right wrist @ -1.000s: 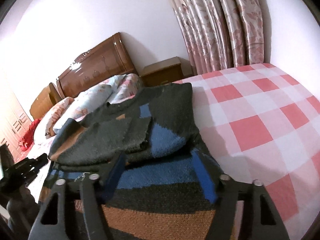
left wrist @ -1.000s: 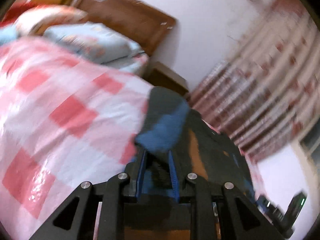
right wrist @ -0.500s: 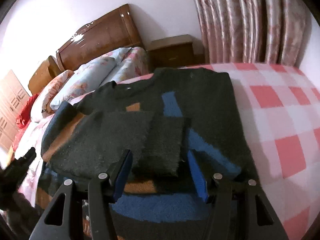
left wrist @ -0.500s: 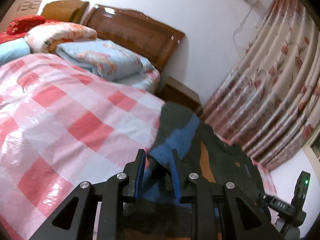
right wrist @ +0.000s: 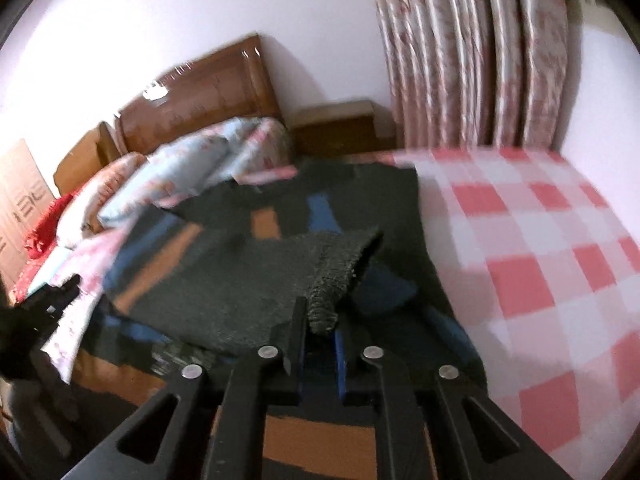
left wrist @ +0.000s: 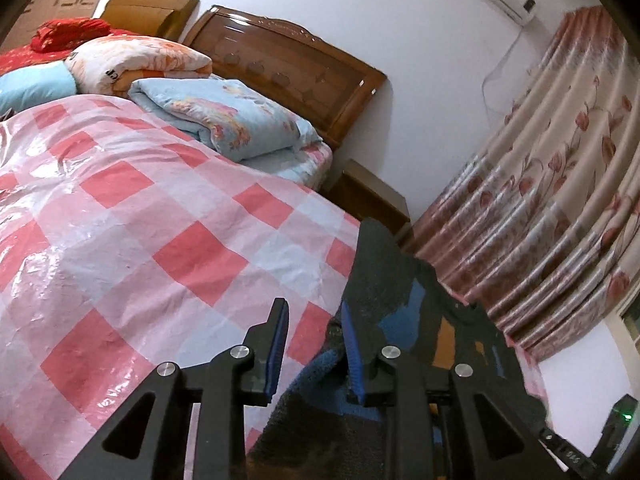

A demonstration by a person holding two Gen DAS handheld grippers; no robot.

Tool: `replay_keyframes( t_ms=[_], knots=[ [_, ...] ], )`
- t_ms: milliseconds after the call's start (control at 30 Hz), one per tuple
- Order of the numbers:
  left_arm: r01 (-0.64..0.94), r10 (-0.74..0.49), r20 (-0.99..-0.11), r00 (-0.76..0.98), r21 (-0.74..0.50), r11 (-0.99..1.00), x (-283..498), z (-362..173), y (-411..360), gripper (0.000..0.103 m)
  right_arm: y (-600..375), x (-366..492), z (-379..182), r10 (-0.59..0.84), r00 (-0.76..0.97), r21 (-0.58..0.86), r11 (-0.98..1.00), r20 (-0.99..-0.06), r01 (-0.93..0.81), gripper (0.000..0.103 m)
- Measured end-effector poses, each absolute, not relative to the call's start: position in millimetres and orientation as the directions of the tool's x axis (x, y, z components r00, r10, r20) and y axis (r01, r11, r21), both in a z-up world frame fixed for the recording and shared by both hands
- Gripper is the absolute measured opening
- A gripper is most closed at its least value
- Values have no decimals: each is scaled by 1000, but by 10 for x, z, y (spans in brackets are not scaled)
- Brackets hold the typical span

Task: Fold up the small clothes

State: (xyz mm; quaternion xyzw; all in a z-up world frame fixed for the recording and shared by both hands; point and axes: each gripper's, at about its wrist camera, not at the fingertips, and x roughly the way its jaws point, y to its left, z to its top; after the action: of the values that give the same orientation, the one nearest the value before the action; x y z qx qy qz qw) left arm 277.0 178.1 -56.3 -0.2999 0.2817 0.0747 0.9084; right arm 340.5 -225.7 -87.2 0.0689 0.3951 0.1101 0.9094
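Note:
A dark knit sweater (right wrist: 248, 264) with blue and orange patches lies on the red-and-white checked bed cover (right wrist: 540, 248). My right gripper (right wrist: 320, 316) is shut on the cuff of its dark sleeve (right wrist: 340, 276) and holds it above the body of the sweater. My left gripper (left wrist: 314, 312) is open at the sweater's left edge (left wrist: 384, 280); its jaws hold nothing, the right finger (left wrist: 352, 344) rests against the knit.
Folded quilts and pillows (left wrist: 224, 116) are piled at the wooden headboard (left wrist: 288, 64). A wooden nightstand (left wrist: 368, 196) stands beside the bed. Floral curtains (left wrist: 552, 184) hang along the far side. The checked cover (left wrist: 140, 220) spreads to the left of the sweater.
My left gripper opened and let go of the blue sweater edge. My right gripper closed on the dark sleeve cuff and lifted it.

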Motion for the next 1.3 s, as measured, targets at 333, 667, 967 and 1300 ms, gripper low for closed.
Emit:
replay_keyframes(
  t_ms=[333,667,967,1300],
  knots=[
    [-286,-36,-560,828,-476,832,2770,-543,1702,28,-1697,3365,-727,233,720,17,956,-653,-294,103],
    [-86,-259,-545,798,-527,845,3536,-242,1617,27,-1583,3561,-1013,269,661,57,944,-700,-325,103],
    [-84,-386,-627,676,-587,805,4483,-734,1641,24,-1642,3591,-1028,297,651,109,943,-699,-314,103],
    [-159,-388,-654,650,-616,772,4649,-776,1965,22,-1909,3598,-1015,278,674,184,960,-684,-209,103]
  ],
)
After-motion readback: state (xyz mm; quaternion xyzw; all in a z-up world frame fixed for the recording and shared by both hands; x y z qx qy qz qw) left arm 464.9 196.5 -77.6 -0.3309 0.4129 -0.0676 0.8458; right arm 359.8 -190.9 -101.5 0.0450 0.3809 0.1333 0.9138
